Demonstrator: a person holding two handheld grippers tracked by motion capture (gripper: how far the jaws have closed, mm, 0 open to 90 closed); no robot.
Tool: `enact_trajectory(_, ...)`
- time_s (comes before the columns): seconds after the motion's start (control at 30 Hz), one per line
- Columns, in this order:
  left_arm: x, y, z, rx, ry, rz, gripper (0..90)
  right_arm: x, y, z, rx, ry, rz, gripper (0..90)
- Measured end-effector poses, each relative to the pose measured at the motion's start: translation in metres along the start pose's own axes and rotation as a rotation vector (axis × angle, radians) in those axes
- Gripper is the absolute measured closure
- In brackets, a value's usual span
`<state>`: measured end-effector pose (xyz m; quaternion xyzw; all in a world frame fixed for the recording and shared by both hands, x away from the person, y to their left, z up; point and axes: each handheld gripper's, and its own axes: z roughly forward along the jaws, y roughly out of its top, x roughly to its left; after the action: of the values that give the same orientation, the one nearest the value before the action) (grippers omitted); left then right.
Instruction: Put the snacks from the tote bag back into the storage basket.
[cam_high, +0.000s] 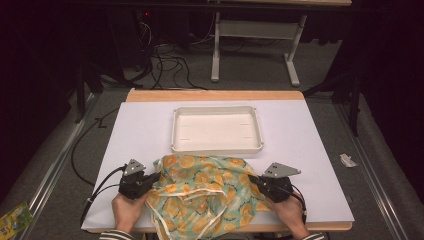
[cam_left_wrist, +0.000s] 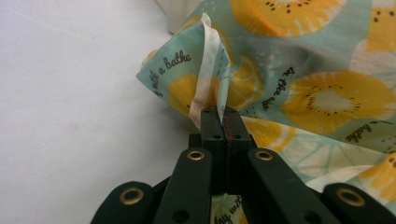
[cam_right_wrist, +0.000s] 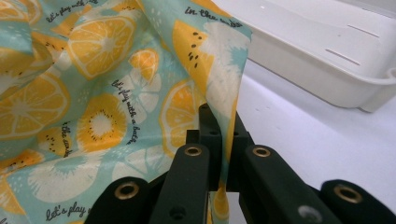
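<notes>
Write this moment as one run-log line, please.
left gripper: shut on cloth | right gripper: shut on cloth | cloth: crumpled on table | tray: empty, behind cloth

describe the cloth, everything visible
The cloth is thin printed fabric, teal with orange and yellow citrus slices, small script lettering and cream tape edging. It lies crumpled at the near edge of the table, just in front of the white tray, with part hanging over the edge. The left gripper is shut on one edge fold, the right gripper on the opposite edge.
</notes>
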<state>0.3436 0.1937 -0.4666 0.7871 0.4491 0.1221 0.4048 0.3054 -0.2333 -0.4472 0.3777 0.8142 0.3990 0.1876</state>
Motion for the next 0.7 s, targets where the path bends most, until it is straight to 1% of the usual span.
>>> enact_trajectory(0.1, -0.002, 0.001, 0.002, -0.002, -0.009, -0.002, 90.0, -0.001, -0.001, -0.001, -0.001, -0.003, 0.000, 90.0)
enact_trajectory(0.17, -0.006, 0.005, 0.006, 0.000, -0.008, 0.013, 90.0, -0.003, -0.002, -0.003, 0.002, -0.011, 0.005, 90.0)
enact_trajectory(0.2, -0.006, 0.005, 0.007, 0.000, -0.015, 0.005, 90.0, -0.004, -0.003, -0.003, 0.000, -0.012, 0.006, 90.0)
enact_trajectory(0.3, -0.006, 0.006, 0.010, 0.002, -0.015, 0.000, 90.0, -0.005, -0.003, -0.005, -0.004, -0.014, 0.007, 90.0)
enact_trajectory(0.33, -0.006, 0.005, 0.011, 0.008, -0.014, 0.003, 90.0, -0.005, -0.004, -0.007, -0.002, -0.016, 0.008, 90.0)
enact_trajectory(0.43, -0.007, 0.005, 0.012, 0.006, -0.019, 0.002, 90.0, -0.006, -0.004, -0.007, -0.008, -0.020, 0.005, 90.0)
enact_trajectory(0.47, -0.008, 0.005, 0.012, 0.004, -0.020, 0.001, 90.0, -0.006, -0.004, -0.007, -0.003, -0.023, 0.013, 90.0)
enact_trajectory(0.57, -0.011, 0.009, 0.013, 0.013, -0.017, 0.020, 90.0, -0.008, -0.005, -0.008, -0.006, -0.025, 0.009, 90.0)
enact_trajectory(0.63, -0.015, 0.012, 0.016, 0.008, -0.022, 0.029, 90.0, -0.009, -0.007, -0.010, -0.003, -0.032, 0.020, 90.0)
enact_trajectory(0.7, -0.015, 0.013, 0.017, 0.008, -0.030, 0.022, 90.0, -0.011, -0.007, -0.011, -0.002, -0.034, 0.016, 90.0)
